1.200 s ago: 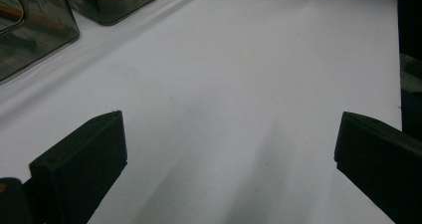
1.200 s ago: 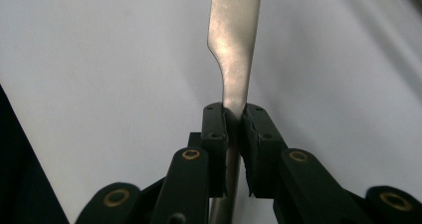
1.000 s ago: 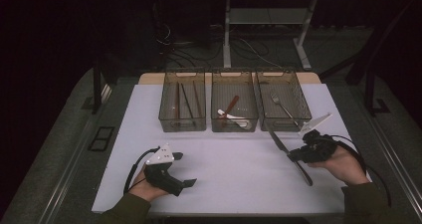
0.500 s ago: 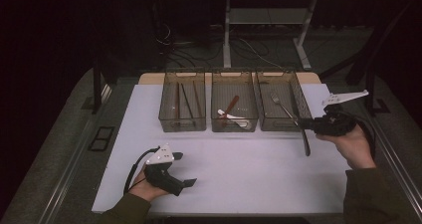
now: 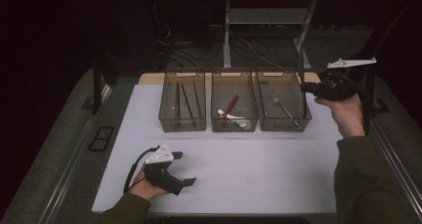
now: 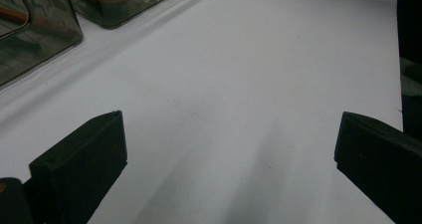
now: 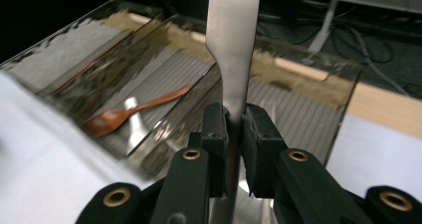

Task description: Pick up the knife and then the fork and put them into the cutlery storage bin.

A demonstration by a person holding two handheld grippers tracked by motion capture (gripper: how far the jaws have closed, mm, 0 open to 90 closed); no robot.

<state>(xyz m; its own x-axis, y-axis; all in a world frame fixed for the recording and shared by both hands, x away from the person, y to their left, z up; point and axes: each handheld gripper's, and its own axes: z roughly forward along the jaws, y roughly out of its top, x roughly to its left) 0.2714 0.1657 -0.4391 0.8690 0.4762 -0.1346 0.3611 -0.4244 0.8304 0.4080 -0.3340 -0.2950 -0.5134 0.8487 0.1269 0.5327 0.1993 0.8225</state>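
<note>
My right gripper (image 5: 304,87) is raised beside the far right corner of the right bin (image 5: 281,72), shut on a long flat steel utensil (image 5: 302,107) that stands nearly upright. In the right gripper view the pads (image 7: 217,129) pinch the utensil's narrow neck (image 7: 233,45), and its wider end rises above them. Which utensil it is I cannot tell. My left gripper (image 5: 186,181) rests on the white table (image 5: 259,169) at the near left, open, and nothing lies between its wide-apart jaws (image 6: 229,149).
Three clear bins stand in a row at the back. The left bin (image 5: 182,75) holds chopsticks (image 5: 185,102), the middle bin (image 5: 234,74) a wooden spoon (image 5: 230,106) and a white spoon, the right bin a fork (image 5: 283,107). Cables lie beyond the table.
My right gripper has lifted the utensil off the table, carried it back and to the right, and turned it from slanting to nearly upright. The left gripper has stayed put.
</note>
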